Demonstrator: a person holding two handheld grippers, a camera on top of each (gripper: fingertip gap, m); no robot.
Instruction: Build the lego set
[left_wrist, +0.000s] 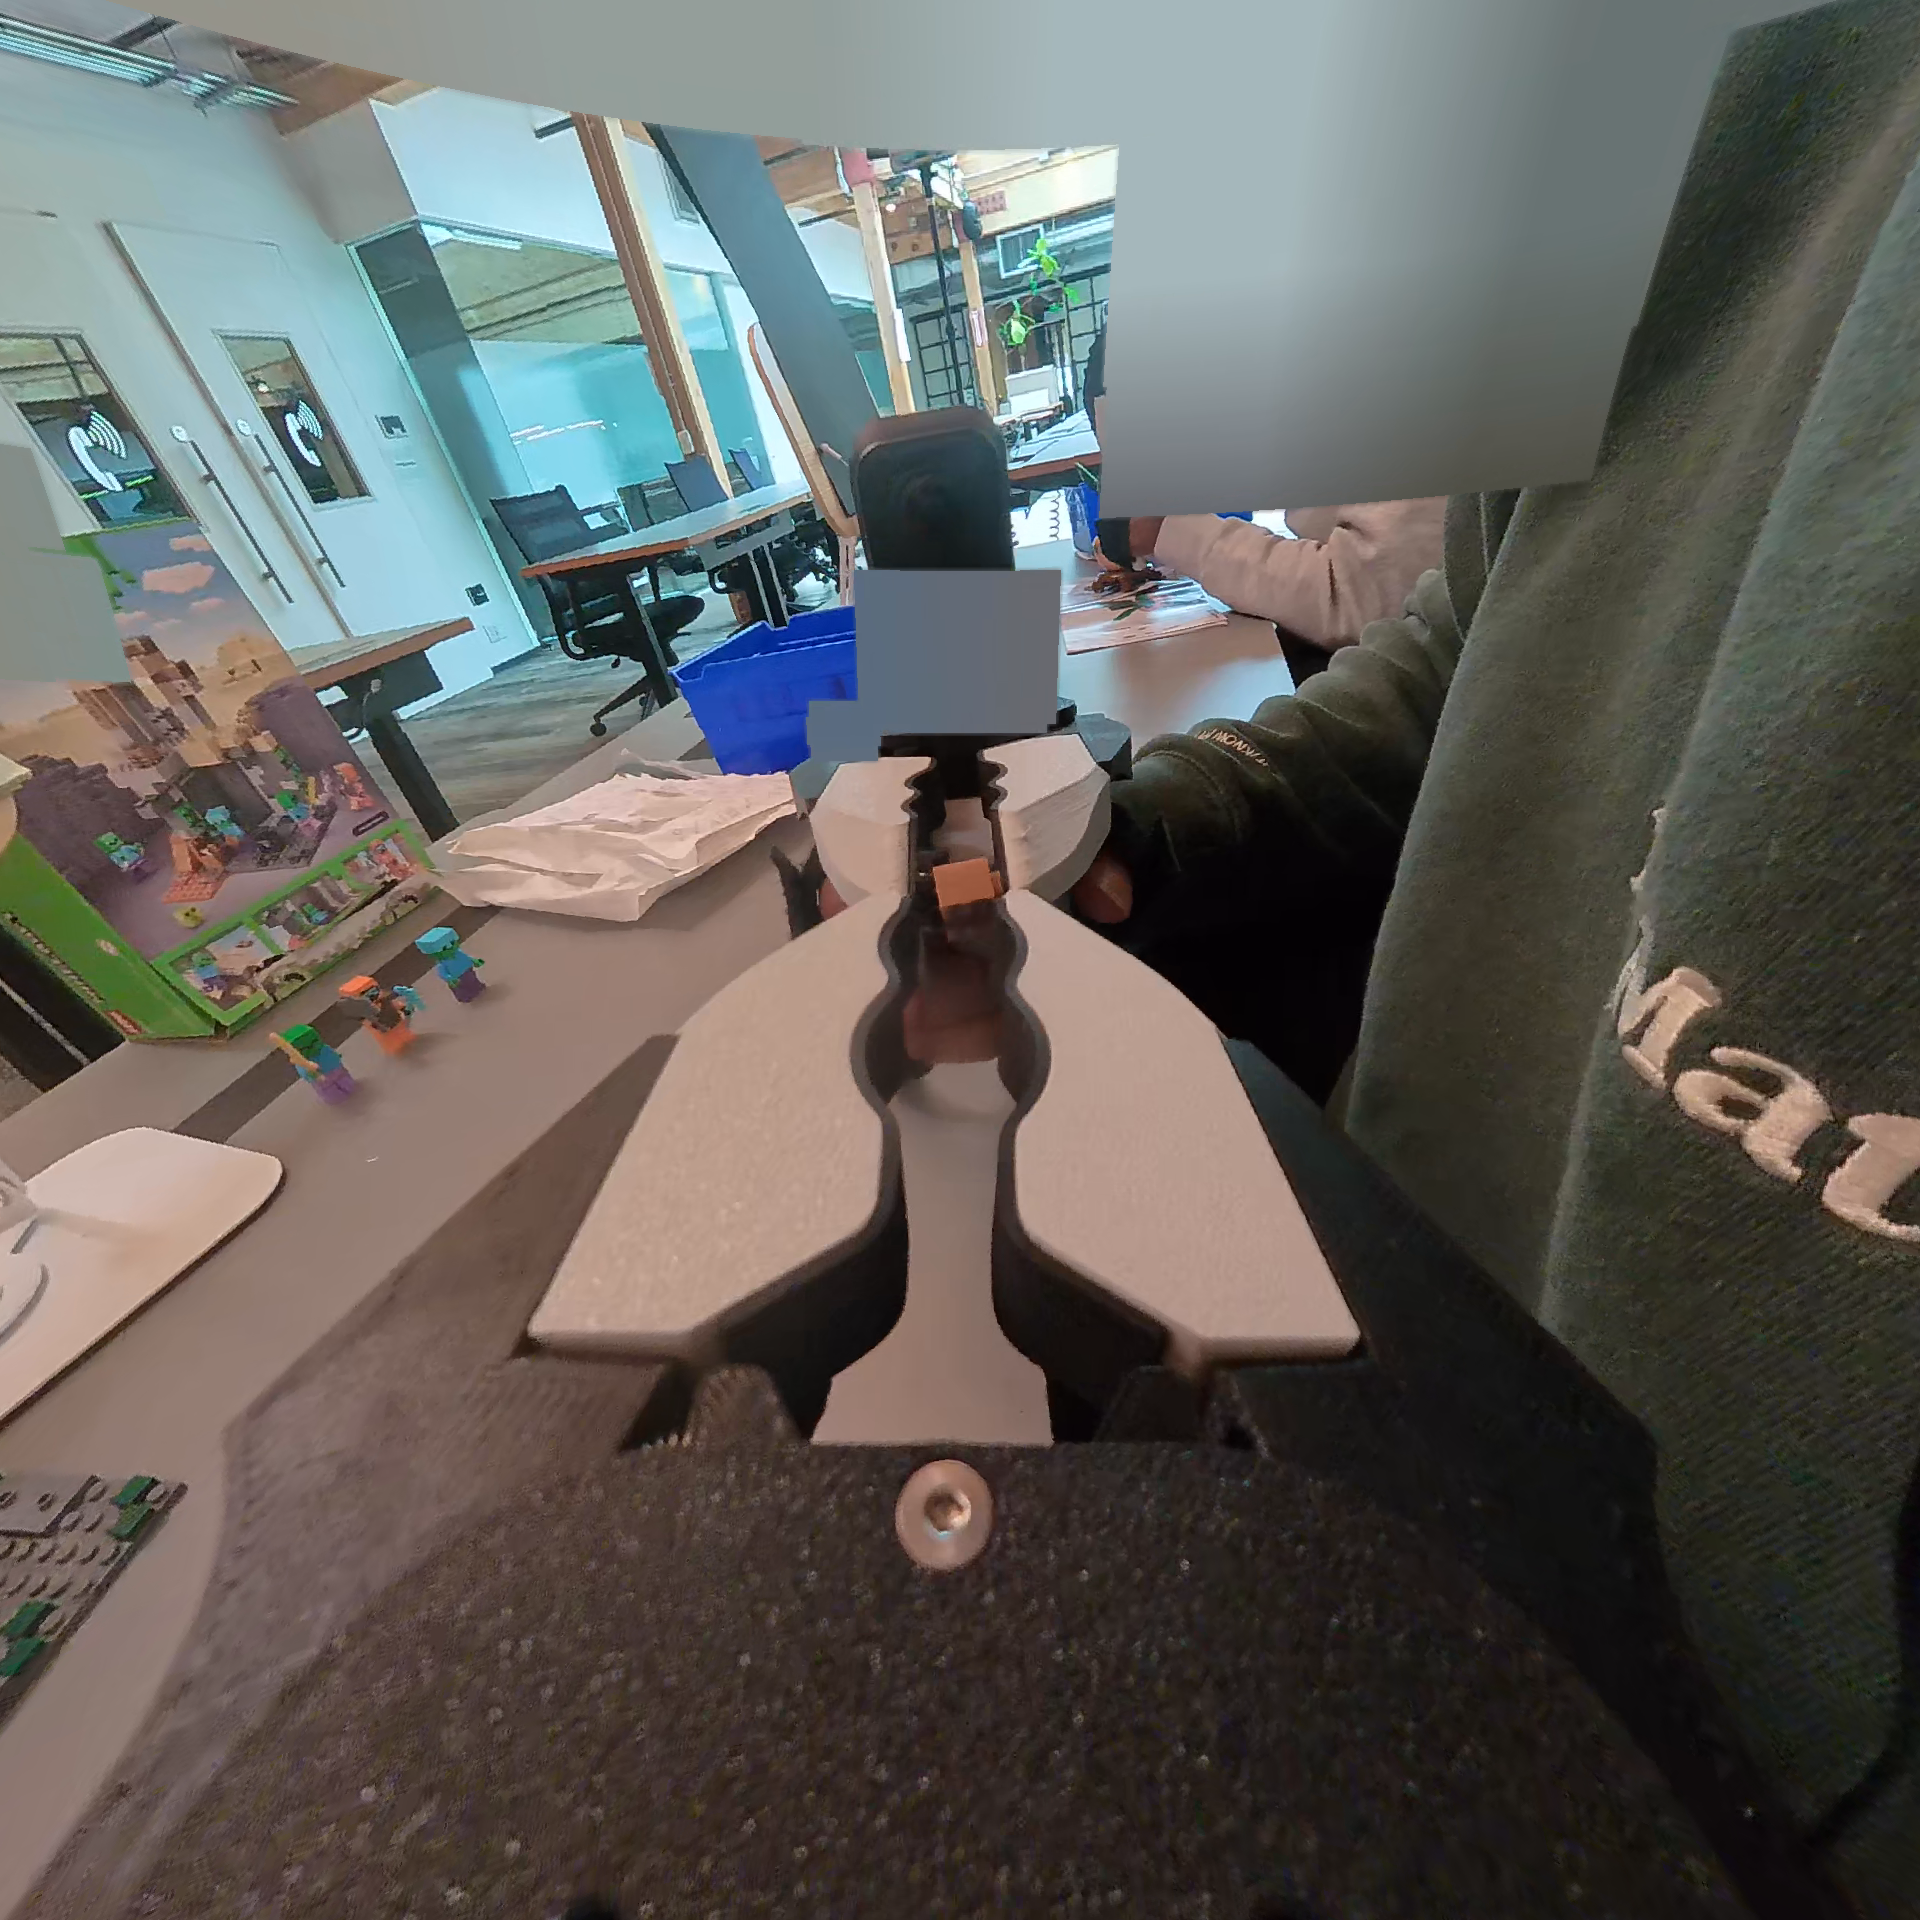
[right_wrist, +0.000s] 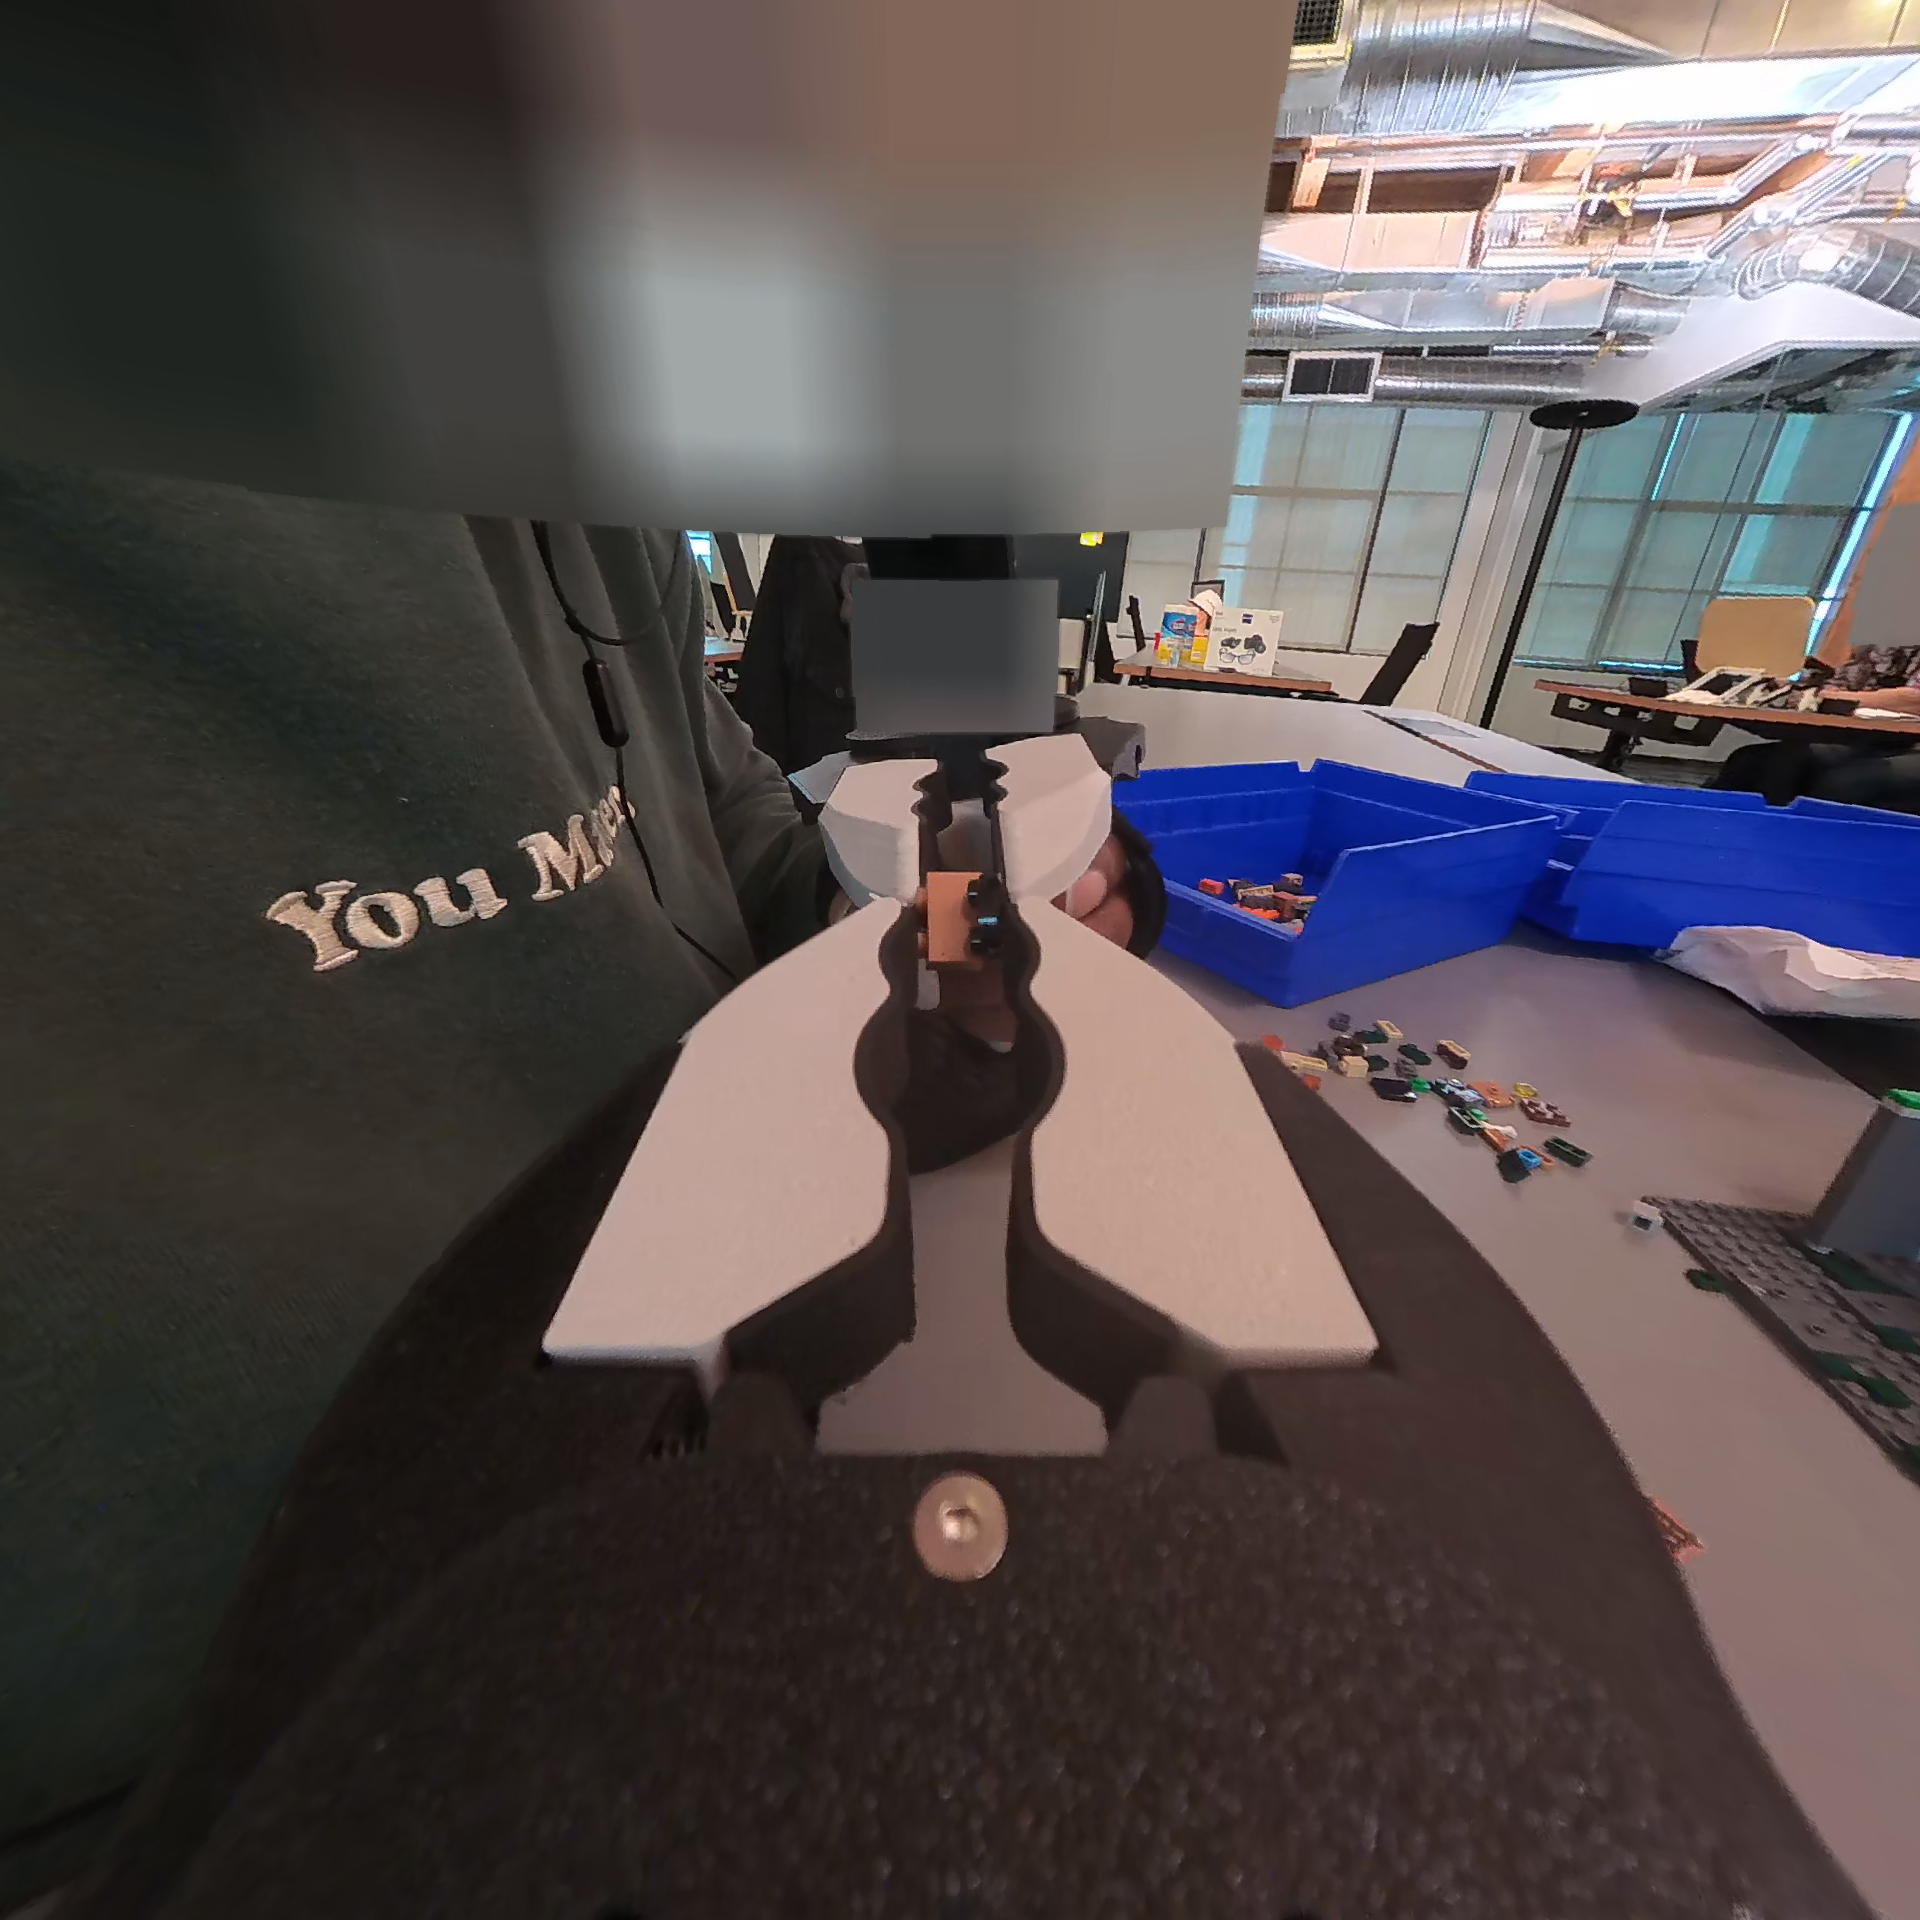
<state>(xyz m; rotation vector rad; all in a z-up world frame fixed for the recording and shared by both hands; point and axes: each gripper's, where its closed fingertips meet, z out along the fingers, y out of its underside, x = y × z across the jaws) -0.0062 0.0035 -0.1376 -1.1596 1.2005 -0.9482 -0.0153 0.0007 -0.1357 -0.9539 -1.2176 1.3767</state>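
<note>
**Even daylight, bent edges**

Bright, soft daylight comes through the tall windows (right_wrist: 1683, 530); shadows on the table (right_wrist: 1621, 1340) are faint. Both wide-angle views bow strongly at the edges. The right view is slightly smeared low down; distant desks stay fairly sharp.

Right gripper (right_wrist: 951, 925) fingers (right_wrist: 800, 1049) tip-to-tip with left gripper (right_wrist: 961, 831), tan brick (right_wrist: 948, 920) between.

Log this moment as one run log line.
left gripper: shut on tan brick | right gripper: shut on black piece | tips facing, mid-air
</note>
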